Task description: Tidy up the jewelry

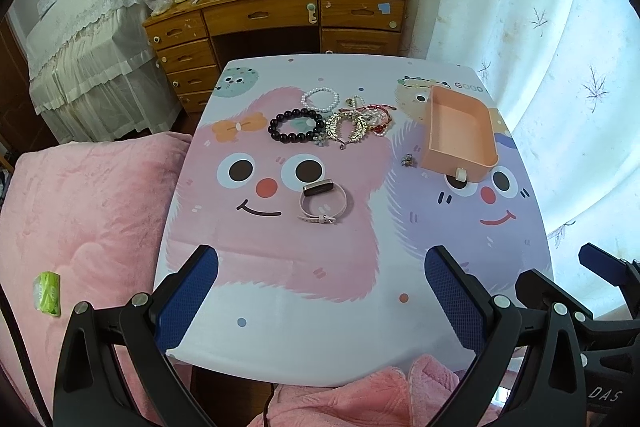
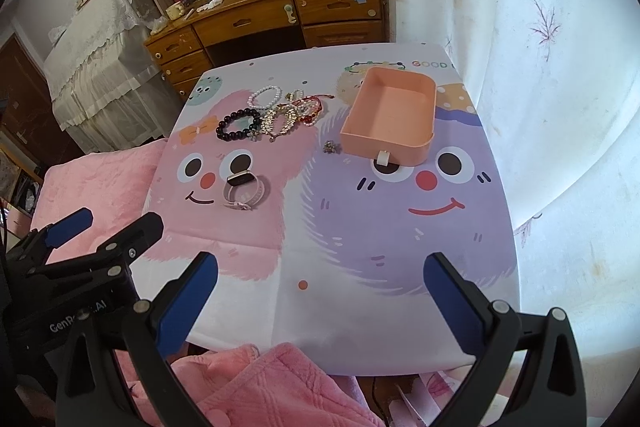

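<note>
Bright curtained daylight from right; fisheye-warped edges.

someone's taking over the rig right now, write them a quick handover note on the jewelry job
Left tool: open, empty, over the near table edge.
Right tool: open, empty, beside it.
Tray: far right of the table, nothing in it.
Watch: alone, nearest the tools, left of centre.
Far cluster: black bead bracelet, pearl bracelet, gold leaf piece, and a tangle of red and pearl bracelets.
Small brooch: just left of the tray.
Done: nothing in the tray yet.
Left: move every piece into the tray; the watch looks the easiest start.
</note>
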The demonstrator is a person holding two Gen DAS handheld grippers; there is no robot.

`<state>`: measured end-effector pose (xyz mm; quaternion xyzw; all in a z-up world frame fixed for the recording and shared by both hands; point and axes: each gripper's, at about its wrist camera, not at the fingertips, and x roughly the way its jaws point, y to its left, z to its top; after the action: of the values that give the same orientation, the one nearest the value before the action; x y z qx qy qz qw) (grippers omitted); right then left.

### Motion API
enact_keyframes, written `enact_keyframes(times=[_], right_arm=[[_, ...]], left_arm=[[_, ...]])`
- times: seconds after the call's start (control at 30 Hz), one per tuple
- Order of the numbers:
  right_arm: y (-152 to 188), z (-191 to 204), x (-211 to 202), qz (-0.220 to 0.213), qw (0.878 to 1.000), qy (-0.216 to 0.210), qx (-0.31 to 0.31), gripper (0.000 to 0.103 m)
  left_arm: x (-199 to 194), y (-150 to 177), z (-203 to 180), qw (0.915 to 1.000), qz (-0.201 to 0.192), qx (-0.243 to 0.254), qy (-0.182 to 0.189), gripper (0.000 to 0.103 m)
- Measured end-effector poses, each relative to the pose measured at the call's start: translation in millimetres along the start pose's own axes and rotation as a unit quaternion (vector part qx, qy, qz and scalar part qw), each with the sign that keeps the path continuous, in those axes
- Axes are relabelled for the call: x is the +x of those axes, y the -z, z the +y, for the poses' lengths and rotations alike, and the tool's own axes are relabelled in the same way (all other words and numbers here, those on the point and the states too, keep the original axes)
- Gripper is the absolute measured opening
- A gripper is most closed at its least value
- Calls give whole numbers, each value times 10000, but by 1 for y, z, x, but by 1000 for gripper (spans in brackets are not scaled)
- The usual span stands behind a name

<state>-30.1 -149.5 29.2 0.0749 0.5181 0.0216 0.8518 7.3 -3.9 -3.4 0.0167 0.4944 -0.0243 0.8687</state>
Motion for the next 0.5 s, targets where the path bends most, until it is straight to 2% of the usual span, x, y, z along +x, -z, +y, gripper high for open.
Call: enact_keyframes(times=[0.3,0.43,0.5], right_arm=[[-6,-1,15,-338,9989,-310,104,103],[-18,-6,41,-315,9975,-478,409,101],[-24,-9,57,-288,9968,-516,538,95]], left_arm=[[33,0,7,9988,275,-164,381,102],[66,-1,7,9988,178,-81,456,102],[86,-1,4,9989,105,34,464,102]])
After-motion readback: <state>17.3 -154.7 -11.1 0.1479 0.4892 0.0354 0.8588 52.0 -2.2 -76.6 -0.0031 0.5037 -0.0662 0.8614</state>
